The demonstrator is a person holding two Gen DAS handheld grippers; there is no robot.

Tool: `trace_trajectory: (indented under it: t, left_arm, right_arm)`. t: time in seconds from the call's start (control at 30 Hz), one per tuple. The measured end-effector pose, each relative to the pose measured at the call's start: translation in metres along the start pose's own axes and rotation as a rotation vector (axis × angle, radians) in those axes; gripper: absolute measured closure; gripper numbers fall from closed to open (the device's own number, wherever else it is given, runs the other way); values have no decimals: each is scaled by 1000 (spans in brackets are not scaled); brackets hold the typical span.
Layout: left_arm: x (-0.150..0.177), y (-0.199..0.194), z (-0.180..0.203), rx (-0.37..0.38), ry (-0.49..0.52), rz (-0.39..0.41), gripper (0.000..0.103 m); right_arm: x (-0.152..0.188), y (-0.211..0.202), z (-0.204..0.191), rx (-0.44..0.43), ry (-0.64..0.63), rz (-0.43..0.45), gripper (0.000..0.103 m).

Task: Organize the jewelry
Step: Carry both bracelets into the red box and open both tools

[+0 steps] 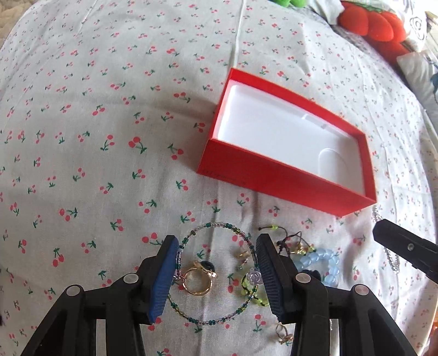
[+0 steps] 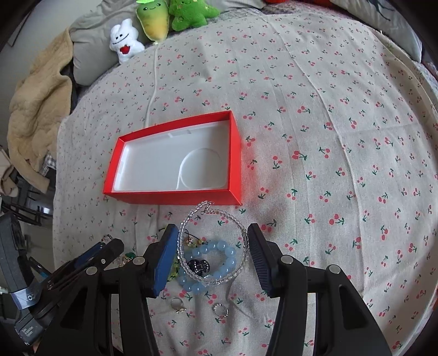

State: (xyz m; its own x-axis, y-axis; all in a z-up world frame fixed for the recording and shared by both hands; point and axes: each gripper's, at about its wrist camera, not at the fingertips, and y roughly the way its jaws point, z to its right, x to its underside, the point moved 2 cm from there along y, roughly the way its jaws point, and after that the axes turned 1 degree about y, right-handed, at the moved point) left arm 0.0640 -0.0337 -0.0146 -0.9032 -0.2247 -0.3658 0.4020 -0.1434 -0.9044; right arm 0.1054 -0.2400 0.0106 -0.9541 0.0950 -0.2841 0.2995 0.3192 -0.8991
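Note:
An open red box point(image 1: 273, 175) with a white inner tray lies on the cherry-print bedsheet; it also shows in the right wrist view point(image 2: 235, 153). My left gripper point(image 1: 216, 241) is open, straddling a green beaded bracelet point(image 1: 219, 225) and a gold ring point(image 1: 197, 282). A green-yellow bead cord point(image 1: 253, 290) and a light blue bead bracelet point(image 1: 327, 260) lie beside it. My right gripper point(image 2: 212, 232) is open over a clear bead bracelet point(image 2: 213, 216), the blue bracelet point(image 2: 219, 247) and a dark charm point(image 2: 199, 266). Two small silver rings point(image 2: 178, 304) lie nearer the camera.
Plush toys point(image 2: 164, 22) and a beige blanket point(image 2: 35, 109) sit at the bed's far left. A red plush point(image 1: 369, 24) lies at the far right. The other gripper's finger point(image 1: 405, 252) shows at the right edge.

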Motion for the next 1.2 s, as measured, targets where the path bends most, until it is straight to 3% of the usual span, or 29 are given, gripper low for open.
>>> trace_trajectory:
  t: [0.27, 0.57, 0.9, 1.2]
  left_arm:
    - [-40, -16, 22, 49, 87, 85, 53]
    - [-86, 20, 37, 63, 214, 110, 53]
    - [-100, 43, 49, 30, 311, 128, 49]
    - [-100, 43, 47, 21, 308, 124, 37]
  right_arm:
    - [-29, -1, -8, -62, -12, 72, 48]
    - [-52, 9, -19, -90, -70, 152, 48]
    - [-62, 29, -15, -48, -70, 145, 47]
    - [-64, 32, -14, -76, -64, 151, 44]
